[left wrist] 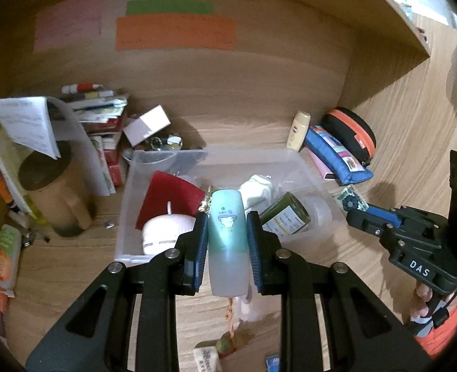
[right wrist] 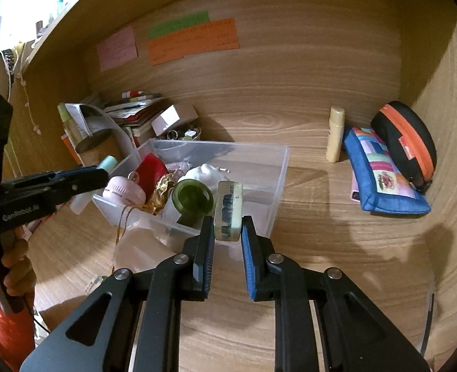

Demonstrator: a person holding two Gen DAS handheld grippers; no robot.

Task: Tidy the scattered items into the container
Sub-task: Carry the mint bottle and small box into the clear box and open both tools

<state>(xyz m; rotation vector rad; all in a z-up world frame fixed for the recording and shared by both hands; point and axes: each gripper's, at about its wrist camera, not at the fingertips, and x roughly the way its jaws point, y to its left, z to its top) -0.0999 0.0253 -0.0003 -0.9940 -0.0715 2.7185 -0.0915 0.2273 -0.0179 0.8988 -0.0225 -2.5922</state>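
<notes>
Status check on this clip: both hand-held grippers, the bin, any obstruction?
Left hand-held gripper shut on teal bottle. Right hand-held gripper shut on clear block. Both at clear bin, already part full. Nothing blocking.

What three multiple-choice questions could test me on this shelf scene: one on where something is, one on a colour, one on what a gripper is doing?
1. Where does the green jar lie?
A. inside the clear box
B. on the book pile
C. beside the blue pouch

2. What colour is the zip band on the black case?
A. yellow
B. orange
C. white

3. What is the left gripper doing?
A. hanging open, holding nothing
B. clamping a book
C. clamping a pale green bottle

Answers: 1 A, the jar rests among the items in the box. 2 B, an orange band runs round the case. 3 C, both pads press the bottle's sides.
</notes>
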